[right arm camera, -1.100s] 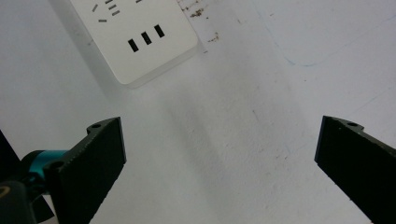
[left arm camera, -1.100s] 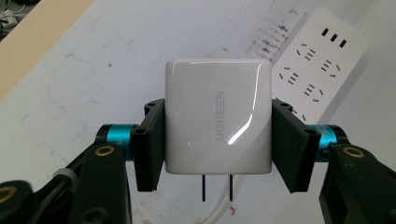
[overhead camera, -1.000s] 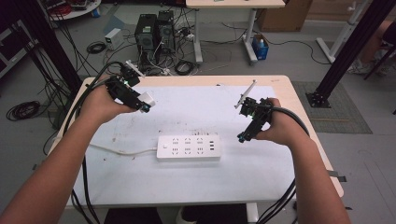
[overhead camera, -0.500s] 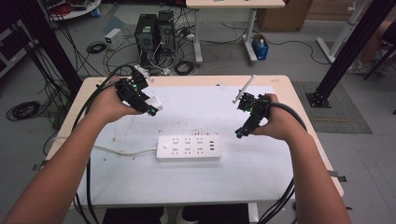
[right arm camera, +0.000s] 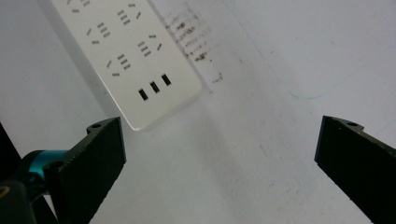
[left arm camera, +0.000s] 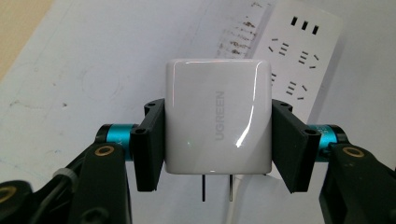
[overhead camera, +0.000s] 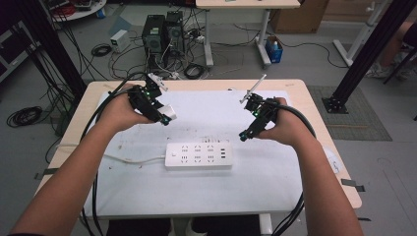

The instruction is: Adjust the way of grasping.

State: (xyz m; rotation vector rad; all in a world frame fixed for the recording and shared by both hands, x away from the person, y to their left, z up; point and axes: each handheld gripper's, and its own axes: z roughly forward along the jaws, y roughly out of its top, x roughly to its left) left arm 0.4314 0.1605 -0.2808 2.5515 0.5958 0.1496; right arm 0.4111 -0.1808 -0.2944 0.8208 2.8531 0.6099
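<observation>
On the bench [overhead camera: 300, 93] lies the strip [overhead camera: 198, 156], long axis crosswise. Left tongs [left arm camera: 218, 135] clamp the charger [left arm camera: 218, 122] above the bench, behind the strip, prongs toward the hand. Right tongs [right arm camera: 219, 154] gape empty

The left claw [overhead camera: 166, 118] has carried the white charger [left arm camera: 218, 122] nearer the power strip [overhead camera: 198, 156].
</observation>
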